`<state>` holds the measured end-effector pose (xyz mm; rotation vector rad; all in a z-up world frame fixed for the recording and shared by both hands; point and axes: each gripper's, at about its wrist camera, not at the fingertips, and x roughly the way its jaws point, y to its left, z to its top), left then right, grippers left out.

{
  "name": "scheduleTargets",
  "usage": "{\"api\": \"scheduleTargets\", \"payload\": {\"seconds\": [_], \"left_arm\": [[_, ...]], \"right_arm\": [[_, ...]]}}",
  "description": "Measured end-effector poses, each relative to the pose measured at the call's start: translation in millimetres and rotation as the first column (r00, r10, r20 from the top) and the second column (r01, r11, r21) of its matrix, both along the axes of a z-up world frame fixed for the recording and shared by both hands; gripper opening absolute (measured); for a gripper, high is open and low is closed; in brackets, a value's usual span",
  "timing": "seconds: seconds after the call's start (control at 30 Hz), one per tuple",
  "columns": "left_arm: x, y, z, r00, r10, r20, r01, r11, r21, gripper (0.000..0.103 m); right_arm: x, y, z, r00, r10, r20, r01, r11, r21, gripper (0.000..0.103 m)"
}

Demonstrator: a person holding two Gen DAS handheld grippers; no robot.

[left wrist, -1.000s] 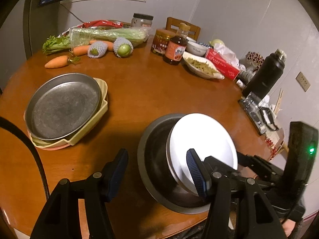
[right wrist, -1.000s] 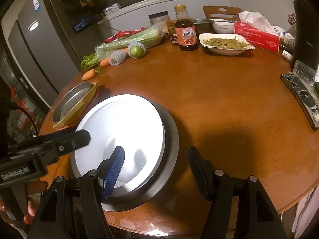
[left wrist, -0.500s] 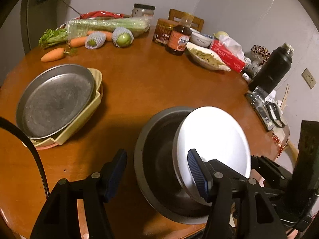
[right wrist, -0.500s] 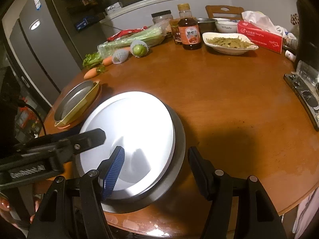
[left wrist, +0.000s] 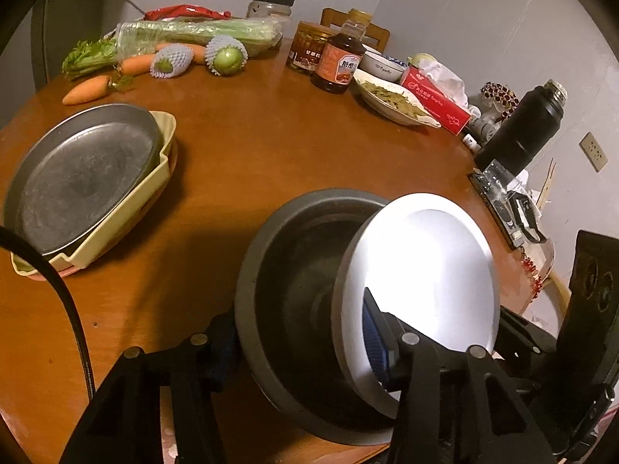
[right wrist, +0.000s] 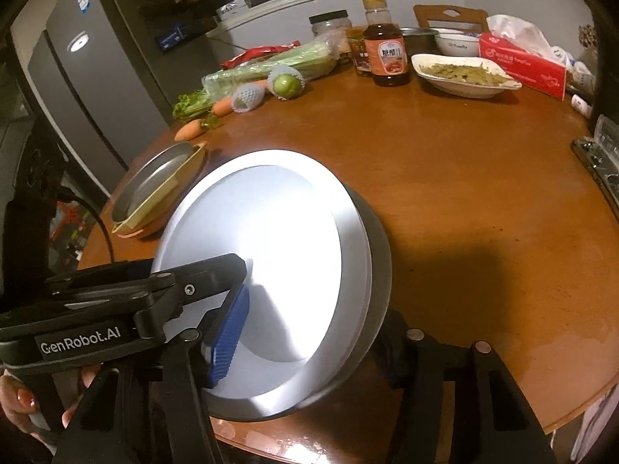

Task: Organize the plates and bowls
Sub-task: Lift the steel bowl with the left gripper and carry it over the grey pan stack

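Note:
A white plate (left wrist: 425, 270) (right wrist: 271, 263) stands tilted inside a dark grey bowl (left wrist: 294, 294) (right wrist: 377, 255) at the table's near edge. My left gripper (left wrist: 298, 344) is open, one finger outside the bowl's left wall, the other between bowl and plate. My right gripper (right wrist: 309, 344) is open and straddles the rim of plate and bowl, blue pad on the plate's face. A metal plate (left wrist: 81, 178) (right wrist: 154, 181) lies on a yellow dish (left wrist: 154, 178) at the left.
Far side of the round wooden table (left wrist: 251, 135): carrots (left wrist: 87, 91), celery, netted fruit (left wrist: 226, 56), sauce bottle (left wrist: 340, 63), jars, a dish of greens (left wrist: 394, 98), tissue box (left wrist: 437, 104), black flask (left wrist: 522, 131). A fridge (right wrist: 96, 77) stands left.
Both grippers have moved in closer around the bowl and plate. The white plate has tipped up more steeply inside the bowl.

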<state>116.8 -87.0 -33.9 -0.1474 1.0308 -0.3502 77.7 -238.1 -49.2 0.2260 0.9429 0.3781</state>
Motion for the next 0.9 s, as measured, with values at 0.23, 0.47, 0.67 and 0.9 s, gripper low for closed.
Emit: {"api": "scheduleTargets", "payload": {"seconds": [0.23, 0.47, 0.67, 0.9], "left_arm": [[-3.5, 2.7, 7.6, 0.999, 0.008, 0.035, -0.008, 1.0, 0.014, 0.052], [-7.0, 23.1, 24.5, 0.997, 0.041, 0.071, -0.04, 0.999, -0.007, 0.052], [-9.5, 48.8, 39.8, 0.99, 0.089, 0.107, -0.088, 0.996, -0.014, 0.052], [-11.6, 81.3, 50.2, 0.982, 0.137, 0.134, -0.133, 0.991, -0.032, 0.052]], "right_arm": [[0.2, 6.5, 3.1, 1.0, 0.002, 0.011, -0.002, 1.0, -0.027, 0.058], [3.8, 17.8, 17.6, 0.999, 0.026, 0.038, -0.025, 1.0, -0.019, 0.057], [9.3, 40.3, 34.8, 0.995, 0.064, 0.073, -0.062, 0.998, -0.022, 0.056], [18.2, 73.8, 48.6, 0.989, 0.115, 0.095, -0.113, 0.993, -0.029, 0.056]]}}
